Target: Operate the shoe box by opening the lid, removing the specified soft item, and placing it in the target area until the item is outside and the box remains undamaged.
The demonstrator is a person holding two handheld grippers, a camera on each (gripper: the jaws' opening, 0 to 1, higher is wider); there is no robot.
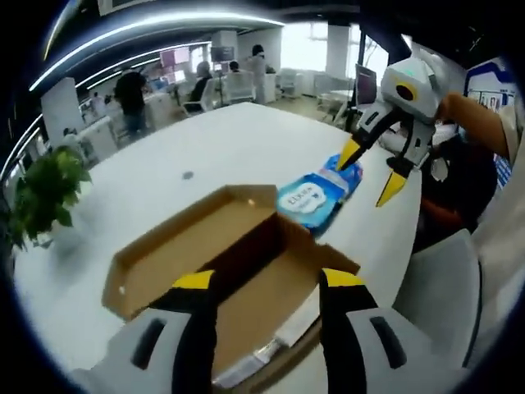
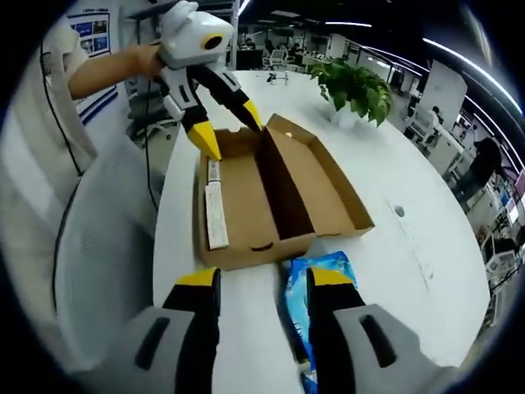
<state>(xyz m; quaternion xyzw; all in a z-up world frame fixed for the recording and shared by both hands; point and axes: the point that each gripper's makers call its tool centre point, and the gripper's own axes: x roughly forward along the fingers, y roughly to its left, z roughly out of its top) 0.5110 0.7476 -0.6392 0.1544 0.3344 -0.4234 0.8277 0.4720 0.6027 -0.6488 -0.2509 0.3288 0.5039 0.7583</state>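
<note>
Box's open, lid laid flat, and the blue soft pack (image 1: 316, 197) is out on the white table (image 1: 189, 148), just beside the shoe box (image 1: 221, 254) at right of centre in the left gripper view. Looks like the placing step. Right gripper (image 1: 373, 172) hangs over it, jaws spread, gripping nothing; next it just needs to lift clear. Left gripper (image 2: 223, 131), upper left in the right gripper view, also released. Label reads something like "ELAVA", blurry.

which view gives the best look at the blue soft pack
The left gripper view: the blue soft pack lies whole on the white table beside the open shoe box, label readable, with the right gripper above it. In the right gripper view the pack is partly hidden behind that gripper's own fingers.
</note>
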